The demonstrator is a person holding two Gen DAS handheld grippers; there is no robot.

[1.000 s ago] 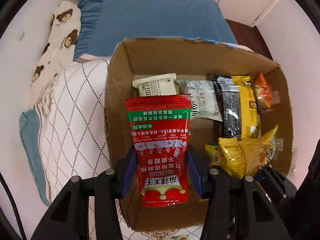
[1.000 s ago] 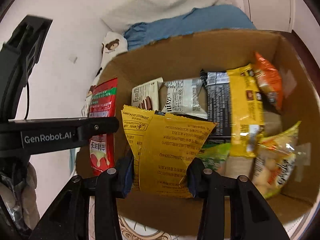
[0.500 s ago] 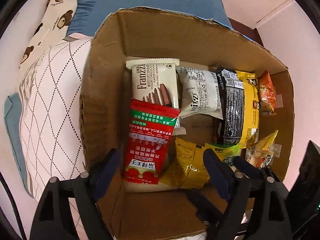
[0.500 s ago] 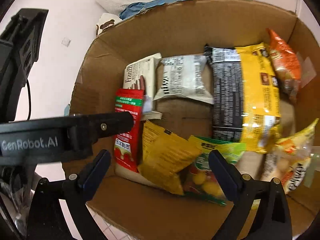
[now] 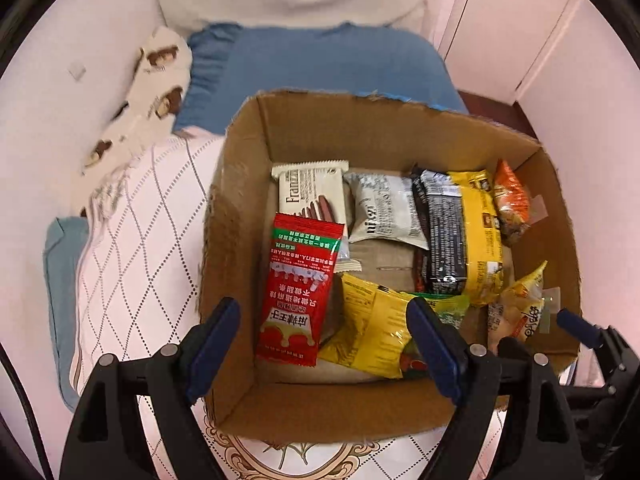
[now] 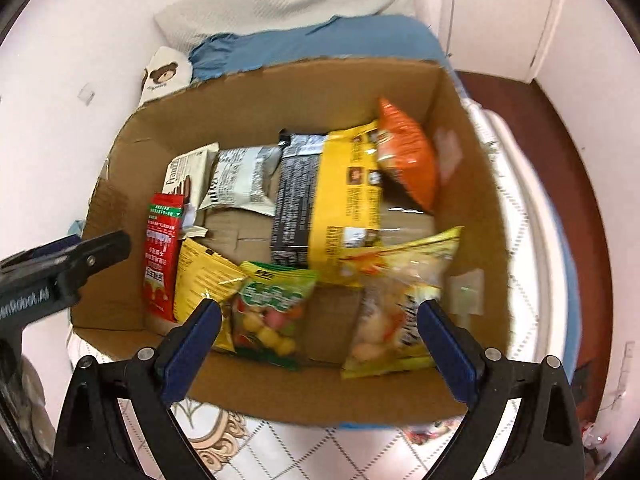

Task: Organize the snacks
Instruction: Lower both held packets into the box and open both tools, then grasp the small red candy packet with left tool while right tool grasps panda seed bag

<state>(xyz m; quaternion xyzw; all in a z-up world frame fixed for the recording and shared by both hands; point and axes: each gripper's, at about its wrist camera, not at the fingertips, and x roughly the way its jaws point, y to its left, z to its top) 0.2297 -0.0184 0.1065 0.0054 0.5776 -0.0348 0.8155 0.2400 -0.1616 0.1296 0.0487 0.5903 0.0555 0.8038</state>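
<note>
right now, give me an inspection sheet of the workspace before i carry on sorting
surface: white quilted bedspread with a diamond pattern, carrying the brown cardboard box.
job's things: red flat sachet at the box's left side; yellow crinkled packet beside it; green candy bag; white cookie pack; grey-white packet; black-and-yellow long pack; orange pouch; yellow clear-window bag.
clutter: nothing seen.
grippers: left hand-held gripper open, empty; right hand-held gripper open, empty.
cables: nothing seen.
surroundings: blue pillow, bear-print cloth, white cupboard doors.
</note>
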